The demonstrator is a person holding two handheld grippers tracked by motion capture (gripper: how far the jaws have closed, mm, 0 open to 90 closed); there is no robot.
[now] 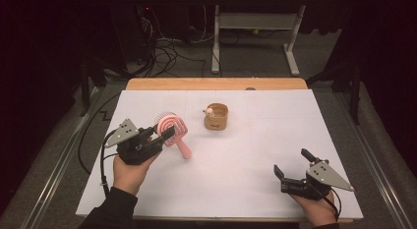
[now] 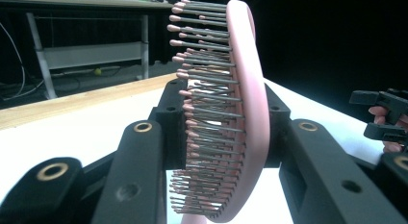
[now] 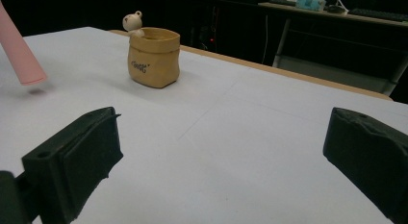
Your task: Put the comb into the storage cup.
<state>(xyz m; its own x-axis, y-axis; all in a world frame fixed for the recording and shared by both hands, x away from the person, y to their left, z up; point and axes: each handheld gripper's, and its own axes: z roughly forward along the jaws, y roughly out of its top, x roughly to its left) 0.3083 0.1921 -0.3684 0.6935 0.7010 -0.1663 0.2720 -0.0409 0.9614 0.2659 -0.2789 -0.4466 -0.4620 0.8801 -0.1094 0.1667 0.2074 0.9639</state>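
Left tool is clamped on the pink hairbrush head, handle slanting down toward the table. Ahead and to its right stands the tan pot, nearer this tool; right tool is held wide open, empty.

The desk is covered by a white sheet; a strip of bare wood shows along its far edge. A tan pouch stands upright on the sheet, somewhat toward the far side and near the middle. A small pale bear figure sits at the pouch's rim, and dark lettering marks its front. In the right gripper view the pouch casts a soft shadow on the sheet.
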